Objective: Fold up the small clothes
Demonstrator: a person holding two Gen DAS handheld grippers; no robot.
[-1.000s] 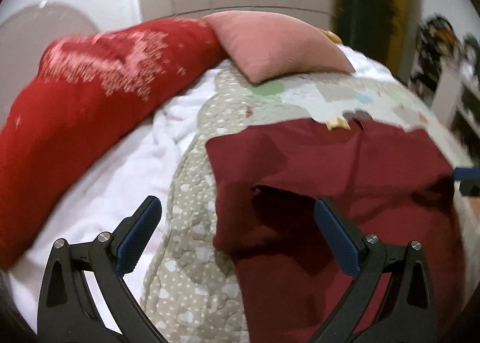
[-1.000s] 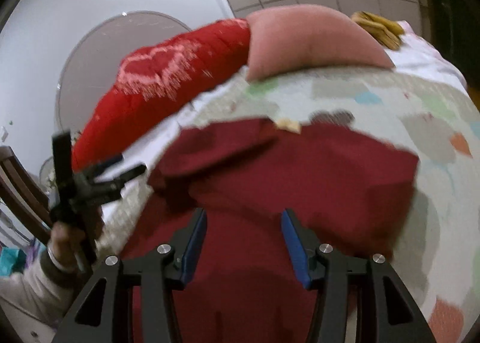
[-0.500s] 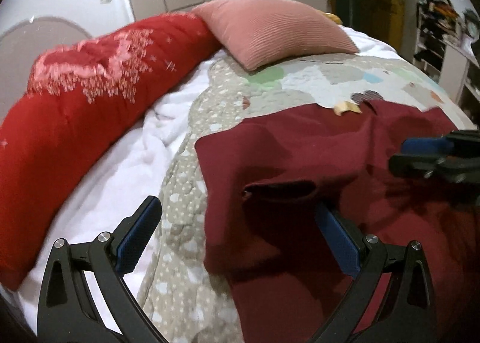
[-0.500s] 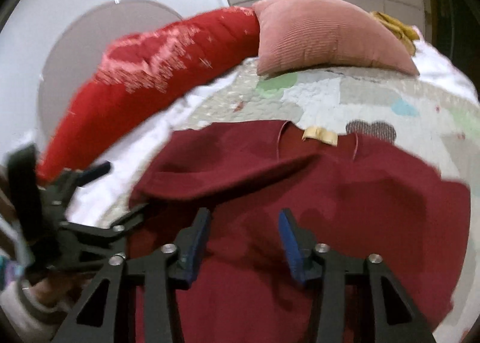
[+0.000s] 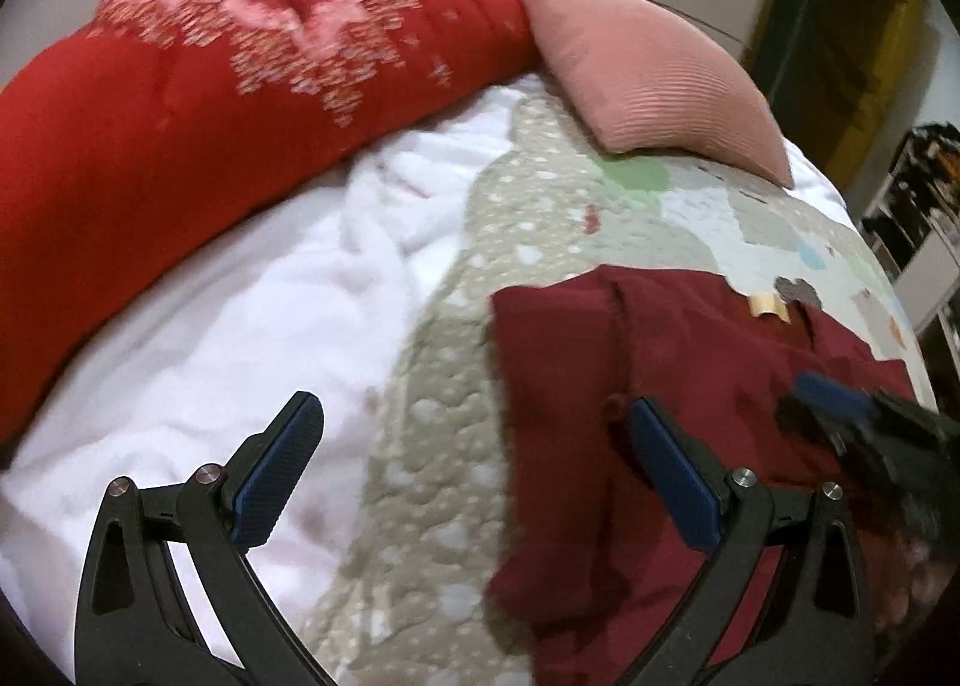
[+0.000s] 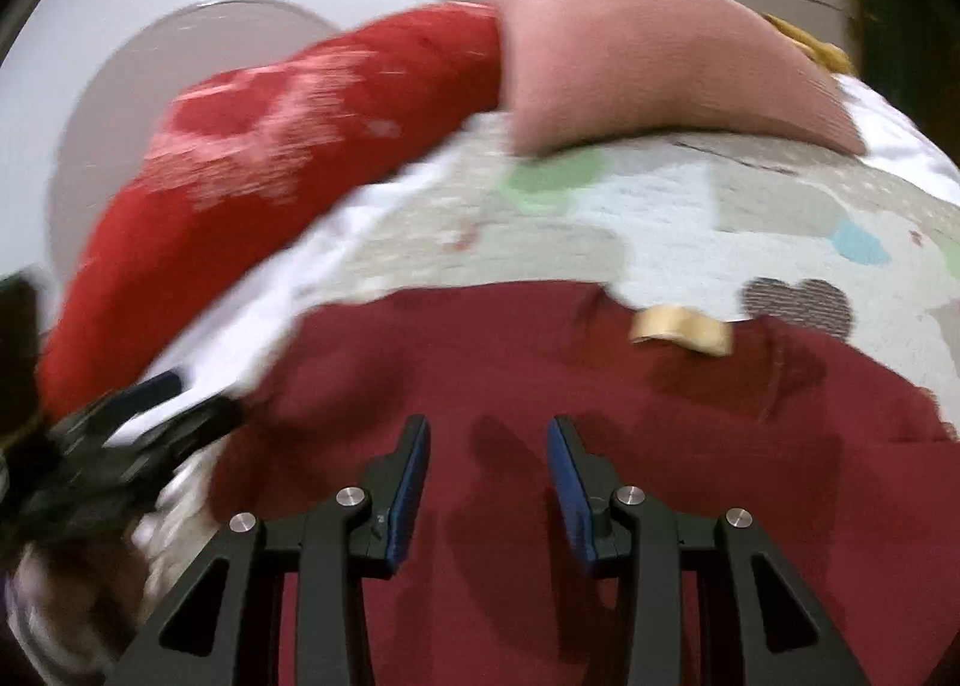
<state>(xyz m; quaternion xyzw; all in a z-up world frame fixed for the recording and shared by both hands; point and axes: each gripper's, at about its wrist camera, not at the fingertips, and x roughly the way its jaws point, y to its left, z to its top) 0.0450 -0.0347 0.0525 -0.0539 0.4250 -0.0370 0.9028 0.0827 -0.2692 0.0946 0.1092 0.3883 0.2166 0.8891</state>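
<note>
Far left: long red bolster (image 5: 180, 134) with pale pink print, lying along the bed edge; beside it a white blanket (image 5: 240, 326), rumpled. Centre: patchwork quilt (image 5: 444, 434) in beige with pastel patches, spread over the bed. Far centre-right: pink ribbed cushion (image 5: 648, 86), touching the bolster's end. Near right: dark red garment (image 6: 600, 386), lying on the quilt with its left portion folded over, a tan neck label (image 6: 684, 329) at its far edge. Left hand-held gripper (image 5: 474, 482): fingers spread wide apart, holding nothing, left finger over the white blanket and right finger over the garment's left edge. Right hand-held gripper (image 6: 487, 488): fingers apart with a moderate gap, holding nothing, positioned above the garment's near middle; both views blurred.
</note>
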